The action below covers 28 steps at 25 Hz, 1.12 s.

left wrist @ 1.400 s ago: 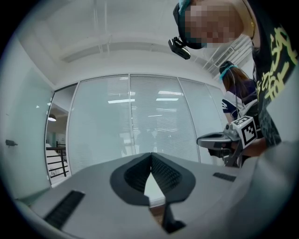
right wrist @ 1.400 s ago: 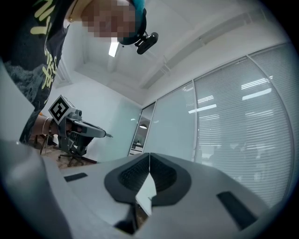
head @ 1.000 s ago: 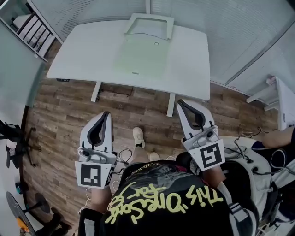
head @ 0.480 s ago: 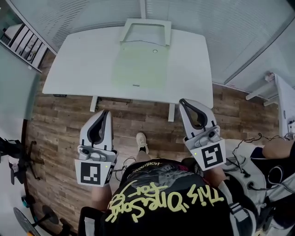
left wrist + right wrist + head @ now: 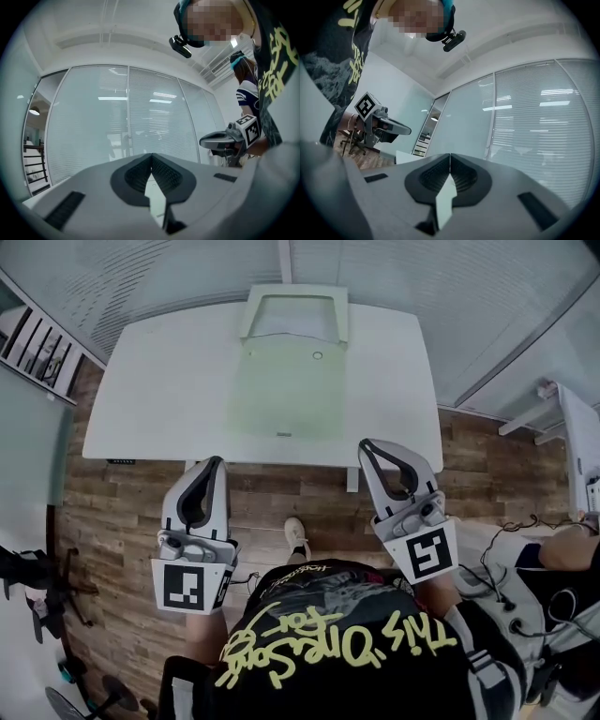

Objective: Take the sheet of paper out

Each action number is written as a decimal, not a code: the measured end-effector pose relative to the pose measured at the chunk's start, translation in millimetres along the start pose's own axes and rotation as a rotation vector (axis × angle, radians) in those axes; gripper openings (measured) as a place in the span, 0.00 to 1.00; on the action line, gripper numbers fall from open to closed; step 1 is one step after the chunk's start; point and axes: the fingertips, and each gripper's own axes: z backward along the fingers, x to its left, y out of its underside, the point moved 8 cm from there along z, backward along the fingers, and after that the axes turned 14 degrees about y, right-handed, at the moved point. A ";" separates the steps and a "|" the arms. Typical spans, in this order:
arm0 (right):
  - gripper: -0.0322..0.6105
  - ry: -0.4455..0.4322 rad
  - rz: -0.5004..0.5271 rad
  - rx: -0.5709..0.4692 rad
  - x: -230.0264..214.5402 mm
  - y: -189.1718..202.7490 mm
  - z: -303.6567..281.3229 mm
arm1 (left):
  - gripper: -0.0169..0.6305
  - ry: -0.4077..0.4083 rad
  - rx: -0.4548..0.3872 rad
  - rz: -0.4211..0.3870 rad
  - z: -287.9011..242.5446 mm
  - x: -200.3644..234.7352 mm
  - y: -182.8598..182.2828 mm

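Note:
A pale green document folder (image 5: pixel 286 381) with a small snap button (image 5: pixel 318 355) lies flat on the middle of a white table (image 5: pixel 150 399) in the head view. No sheet of paper shows outside it. My left gripper (image 5: pixel 214 463) is shut and empty, held level over the wooden floor just short of the table's near edge. My right gripper (image 5: pixel 367 444) is likewise shut and empty, its tips at the table's near edge. Each gripper view shows its own jaws pressed together, the left (image 5: pixel 151 154) and the right (image 5: pixel 449 154), with glass walls beyond.
A white frame-like chair back (image 5: pixel 295 310) stands at the table's far side. Glass walls with blinds enclose the room. A shelf (image 5: pixel 37 352) is at the left, another white table (image 5: pixel 572 437) at the right, cables (image 5: pixel 506 596) on the floor.
The table and folder have drawn nearer in the head view as the person steps forward. Both grippers have moved toward the table's near edge, still shut.

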 end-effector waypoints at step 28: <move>0.06 0.088 0.002 0.021 51.0 3.5 -52.2 | 0.04 0.115 -0.031 -0.059 -6.1 86.6 18.0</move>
